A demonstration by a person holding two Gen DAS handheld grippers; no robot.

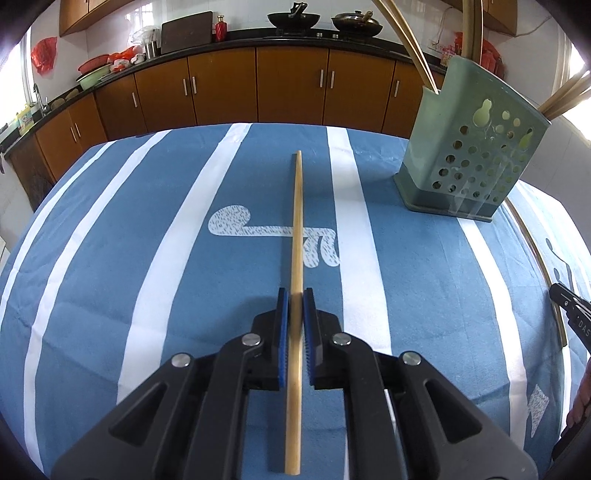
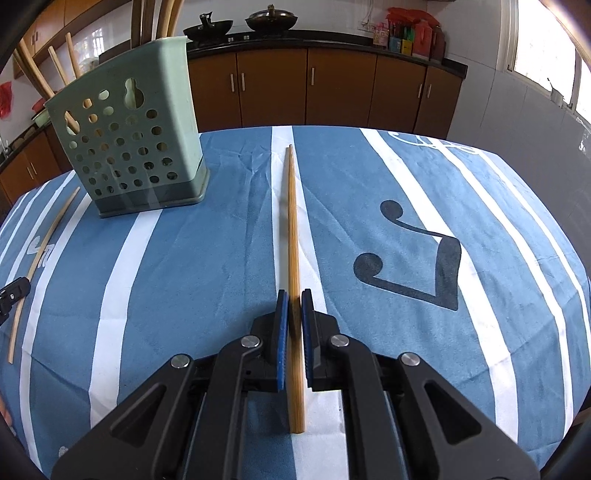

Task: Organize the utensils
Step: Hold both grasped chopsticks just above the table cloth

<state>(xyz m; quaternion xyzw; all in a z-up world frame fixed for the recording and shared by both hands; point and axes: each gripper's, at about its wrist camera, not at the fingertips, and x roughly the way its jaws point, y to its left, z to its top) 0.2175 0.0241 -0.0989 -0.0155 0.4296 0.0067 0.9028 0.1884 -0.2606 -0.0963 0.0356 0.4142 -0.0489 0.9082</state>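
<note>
In the left wrist view my left gripper [image 1: 295,295] is shut on a light wooden chopstick [image 1: 297,221] that points forward over the blue striped tablecloth. In the right wrist view my right gripper [image 2: 294,297] is shut on a darker wooden chopstick [image 2: 291,221], also pointing forward. A green perforated utensil holder [image 1: 469,147] stands on the table to the right of the left gripper and holds several chopsticks; it also shows at the far left in the right wrist view [image 2: 129,140]. The left gripper's tip [image 2: 13,291] and its chopstick [image 2: 40,251] show at the left edge there.
The table [image 1: 147,258] is covered by a blue cloth with white stripes. The right gripper's tip [image 1: 570,310] shows at the right edge of the left wrist view. Brown kitchen cabinets [image 1: 258,85] and a counter with woks [image 1: 293,18] stand behind the table.
</note>
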